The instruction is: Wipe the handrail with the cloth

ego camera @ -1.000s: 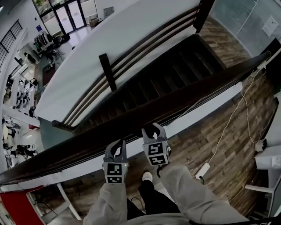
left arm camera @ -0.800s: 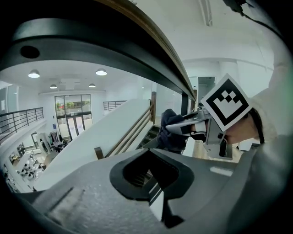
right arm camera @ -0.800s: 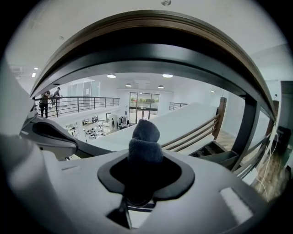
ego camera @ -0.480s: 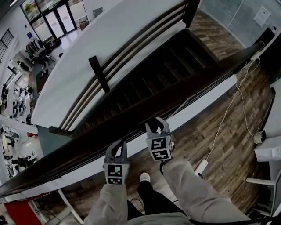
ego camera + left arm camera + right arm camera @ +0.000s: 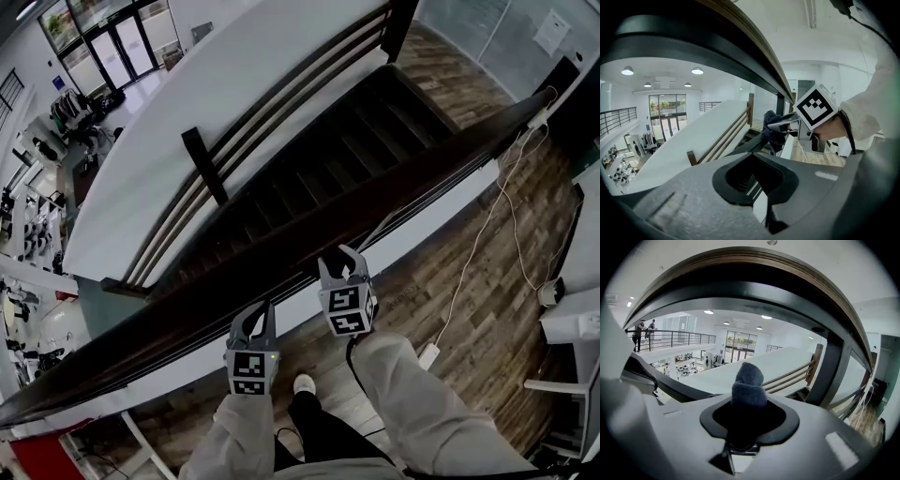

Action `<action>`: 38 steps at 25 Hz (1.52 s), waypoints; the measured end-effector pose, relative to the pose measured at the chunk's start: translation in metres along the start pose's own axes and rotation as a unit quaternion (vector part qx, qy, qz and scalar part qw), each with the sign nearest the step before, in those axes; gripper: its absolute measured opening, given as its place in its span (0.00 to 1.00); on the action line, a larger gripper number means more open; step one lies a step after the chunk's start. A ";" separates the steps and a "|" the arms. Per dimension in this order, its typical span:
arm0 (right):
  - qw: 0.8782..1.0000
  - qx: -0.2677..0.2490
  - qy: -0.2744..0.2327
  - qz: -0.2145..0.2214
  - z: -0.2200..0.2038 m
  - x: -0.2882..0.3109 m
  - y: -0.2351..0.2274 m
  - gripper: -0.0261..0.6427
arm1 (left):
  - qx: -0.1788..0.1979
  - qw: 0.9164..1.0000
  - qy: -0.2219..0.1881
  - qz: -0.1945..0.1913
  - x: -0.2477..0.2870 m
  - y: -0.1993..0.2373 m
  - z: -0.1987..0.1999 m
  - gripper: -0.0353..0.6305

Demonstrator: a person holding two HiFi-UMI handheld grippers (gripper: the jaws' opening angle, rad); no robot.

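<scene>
Right gripper [image 5: 342, 261] shifted right along handrail [image 5: 422, 173], clamping cloth [image 5: 748, 385].

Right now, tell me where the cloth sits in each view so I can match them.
Head view: lower centre, at the right hand-held gripper's tips; too dark to separate from the handrail.
Left gripper view: cloth right of centre, under the handrail.
Right gripper view: cloth dead centre, clamped in the jaws.
Shared landmark: the handrail.
</scene>
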State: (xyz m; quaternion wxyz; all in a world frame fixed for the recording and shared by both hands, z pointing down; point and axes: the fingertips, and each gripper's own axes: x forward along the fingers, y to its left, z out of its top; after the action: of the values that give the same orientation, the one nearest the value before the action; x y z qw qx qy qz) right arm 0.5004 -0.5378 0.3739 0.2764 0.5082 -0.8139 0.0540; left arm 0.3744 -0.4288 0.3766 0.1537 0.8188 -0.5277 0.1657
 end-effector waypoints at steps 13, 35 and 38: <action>0.998 -0.021 0.013 -0.055 -0.007 0.012 -0.081 0.20 | 0.015 0.999 -0.003 -0.050 0.034 -0.048 0.015 0.05; 0.988 -0.050 -0.027 -0.140 -0.010 -0.027 -0.091 0.20 | 0.024 0.998 0.038 -0.051 -0.031 -0.053 -0.038 0.05; 0.990 -0.041 -0.035 -0.133 -0.013 -0.046 -0.058 0.20 | 0.017 0.998 0.039 -0.035 -0.055 -0.034 -0.049 0.05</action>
State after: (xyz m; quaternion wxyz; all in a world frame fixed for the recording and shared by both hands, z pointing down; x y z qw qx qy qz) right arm 0.5705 -0.5239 0.3499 0.2726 0.6016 -0.7500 -0.0342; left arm 0.3791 -0.3502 0.3939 0.1659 0.8323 -0.4891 0.2011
